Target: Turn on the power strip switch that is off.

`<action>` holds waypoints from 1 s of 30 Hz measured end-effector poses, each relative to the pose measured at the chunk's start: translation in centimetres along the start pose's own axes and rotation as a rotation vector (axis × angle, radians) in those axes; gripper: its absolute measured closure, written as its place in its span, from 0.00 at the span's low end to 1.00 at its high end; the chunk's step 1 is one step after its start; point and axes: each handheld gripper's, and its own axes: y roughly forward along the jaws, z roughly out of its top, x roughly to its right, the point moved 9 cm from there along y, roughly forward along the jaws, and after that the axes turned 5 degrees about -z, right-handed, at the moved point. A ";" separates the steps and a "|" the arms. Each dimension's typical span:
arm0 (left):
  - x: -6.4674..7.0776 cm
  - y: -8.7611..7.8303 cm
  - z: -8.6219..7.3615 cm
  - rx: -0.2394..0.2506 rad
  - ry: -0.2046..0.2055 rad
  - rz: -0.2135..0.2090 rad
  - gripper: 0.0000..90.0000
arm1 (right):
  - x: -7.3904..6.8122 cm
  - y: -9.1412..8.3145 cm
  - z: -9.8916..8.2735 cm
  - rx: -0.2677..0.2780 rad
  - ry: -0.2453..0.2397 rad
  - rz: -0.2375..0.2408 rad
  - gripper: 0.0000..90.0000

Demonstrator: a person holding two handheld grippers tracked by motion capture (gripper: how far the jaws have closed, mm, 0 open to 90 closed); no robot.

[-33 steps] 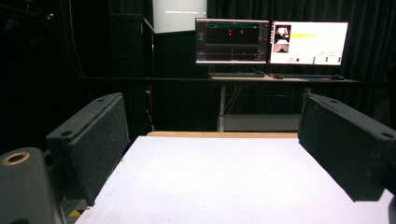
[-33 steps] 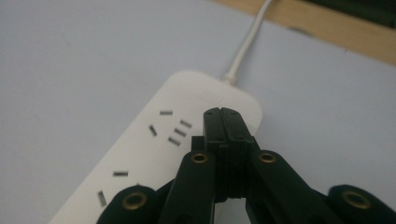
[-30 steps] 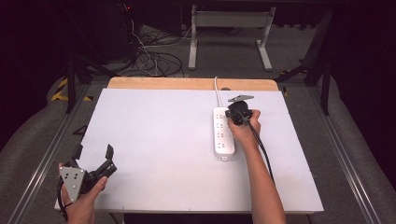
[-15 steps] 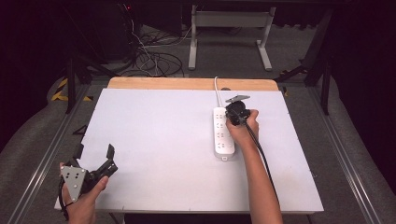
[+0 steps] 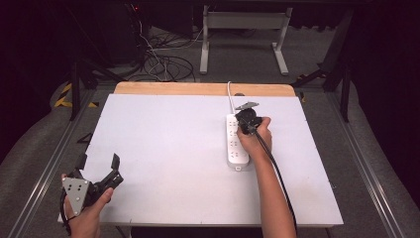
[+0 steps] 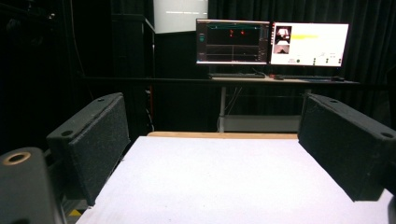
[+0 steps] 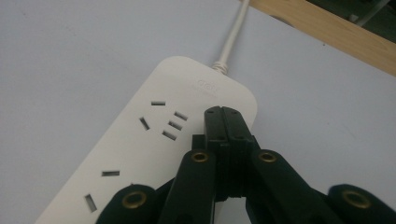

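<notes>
A white power strip [image 5: 236, 145] lies lengthwise on the right half of the white table top [image 5: 168, 144]. Its cable [image 5: 230, 99] runs off the far edge. My right gripper [image 5: 246, 119] hovers at the strip's far end, on its right edge. In the right gripper view the jaws are pressed together with nothing between them. There my right gripper [image 7: 227, 114] ends over the power strip [image 7: 140, 154], just past the last socket and near the cable [image 7: 231, 39]. My left gripper [image 5: 99, 162] is held at the near left corner, open. In its own view my left gripper [image 6: 210, 154] holds nothing.
A wooden strip [image 5: 198, 89] borders the table's far edge. Cables [image 5: 163, 64] and a metal stand [image 5: 242, 34] are on the floor beyond. The left gripper view looks across the table to two lit monitors [image 6: 273, 42] on a desk.
My right gripper has edged slightly to the left over the strip's far end. The left gripper has hardly moved.
</notes>
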 end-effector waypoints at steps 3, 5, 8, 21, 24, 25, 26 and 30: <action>0.0 0.0 0.0 0.003 0.002 0.001 0.10 | 0.1 0.0 -0.1 0.014 0.015 0.006 1.00; 0.1 0.0 0.0 0.002 -0.001 0.002 0.10 | 0.1 0.0 -0.1 0.011 0.013 0.007 1.00; 0.1 0.0 0.0 0.000 -0.001 0.001 0.10 | 0.2 0.0 0.0 0.009 0.030 0.027 1.00; -0.1 0.0 -0.1 -0.005 -0.010 0.004 0.10 | 0.8 -2.4 1.4 0.139 0.066 0.085 1.00; 0.1 0.0 -0.1 -0.006 -0.010 0.001 0.10 | 0.7 -3.7 1.5 0.163 0.047 0.099 1.00; 0.1 0.0 -0.1 -0.006 -0.007 0.000 0.10 | 0.7 -4.2 1.5 0.181 0.051 0.110 1.00; 0.1 0.0 -0.1 -0.008 -0.004 -0.001 0.10 | 0.7 -4.8 1.5 0.203 0.054 0.121 1.00; 0.0 -0.1 -0.1 -0.008 -0.007 0.004 0.10 | 1.2 -6.8 1.2 0.287 0.073 0.147 1.00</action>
